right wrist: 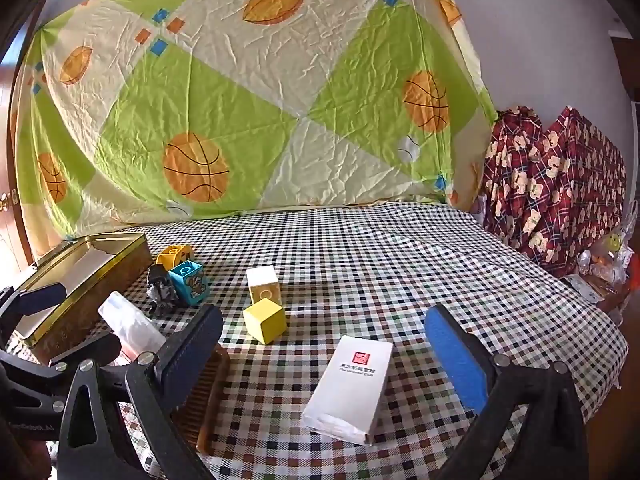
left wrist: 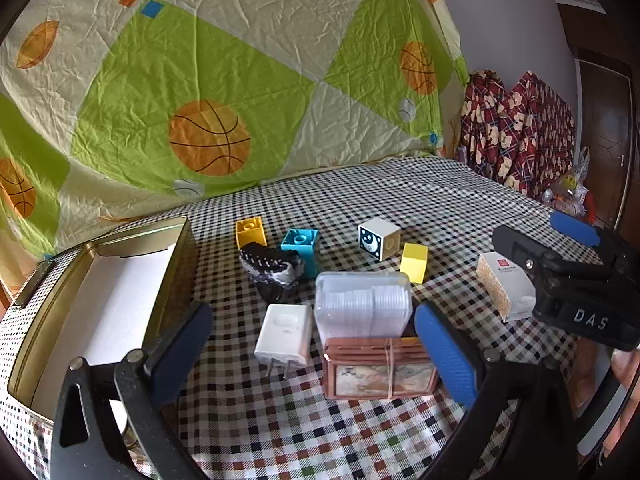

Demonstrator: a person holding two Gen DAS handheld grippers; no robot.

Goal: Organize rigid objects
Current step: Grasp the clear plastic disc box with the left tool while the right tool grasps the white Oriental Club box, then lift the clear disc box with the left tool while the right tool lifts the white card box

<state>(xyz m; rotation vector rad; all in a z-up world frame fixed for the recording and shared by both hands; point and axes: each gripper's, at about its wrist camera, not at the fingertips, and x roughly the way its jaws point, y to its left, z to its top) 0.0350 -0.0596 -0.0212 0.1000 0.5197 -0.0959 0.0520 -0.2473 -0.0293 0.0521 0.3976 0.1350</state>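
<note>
Fingers on both grippers are spread wide, nothing between the blue ribbed pads. Nearest the left gripper [left wrist: 316, 356] sits a rubber-banded brown stack of cards [left wrist: 378, 372] on the checkered counter [left wrist: 440, 200], with a white plug adapter [left wrist: 285, 334] to its left and a clear ridged plastic case [left wrist: 362, 304] behind. The right gripper [right wrist: 332, 344] hovers above a white rectangular carton [right wrist: 352, 384]. Farther back: smooth yellow cube [left wrist: 414, 262], moon-printed cube [left wrist: 378, 238], teal brick [left wrist: 301, 246], yellow brick [left wrist: 250, 232]. Open gold tin [left wrist: 100, 280] at left.
</note>
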